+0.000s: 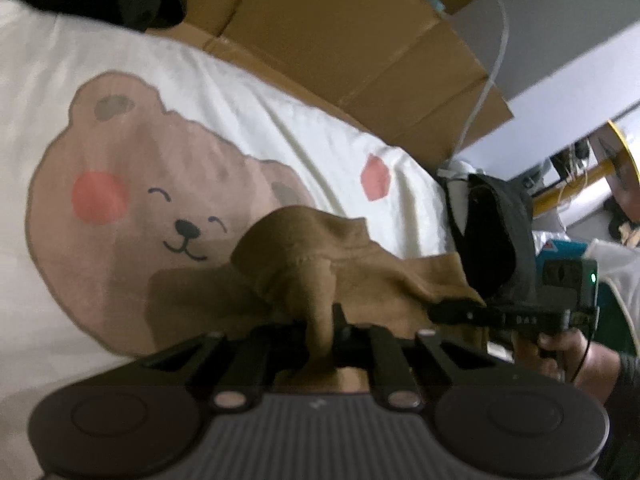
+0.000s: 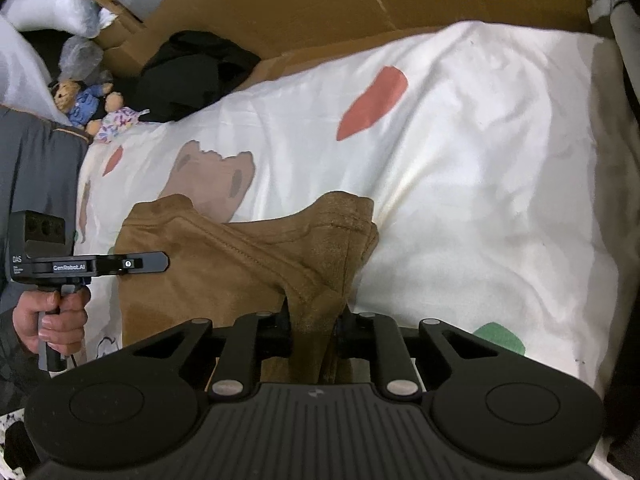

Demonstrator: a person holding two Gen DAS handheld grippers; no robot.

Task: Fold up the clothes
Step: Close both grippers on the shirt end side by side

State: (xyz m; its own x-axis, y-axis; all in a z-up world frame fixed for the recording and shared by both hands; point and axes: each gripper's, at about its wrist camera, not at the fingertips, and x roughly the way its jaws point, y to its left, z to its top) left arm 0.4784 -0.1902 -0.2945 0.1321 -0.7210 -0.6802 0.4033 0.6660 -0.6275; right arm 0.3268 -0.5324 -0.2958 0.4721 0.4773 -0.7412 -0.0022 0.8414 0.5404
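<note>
Two grippers, left gripper (image 1: 320,328) & right gripper (image 2: 314,320), each clamped on brown garment (image 2: 240,264), lower centre, over bear-print sheet (image 2: 460,160).

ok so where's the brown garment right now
The brown garment lies on the bear-print sheet, bottom centre in both wrist views, pinched at one edge by the right gripper and another by the left gripper.

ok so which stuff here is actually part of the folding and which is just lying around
Part of the job:
- brown soft fabric garment
- left tongs, shut on it
- right tongs, shut on it

Lying about:
- white bear-print bedsheet
- brown cardboard box
- black crumpled clothing
- small stuffed toys
</note>
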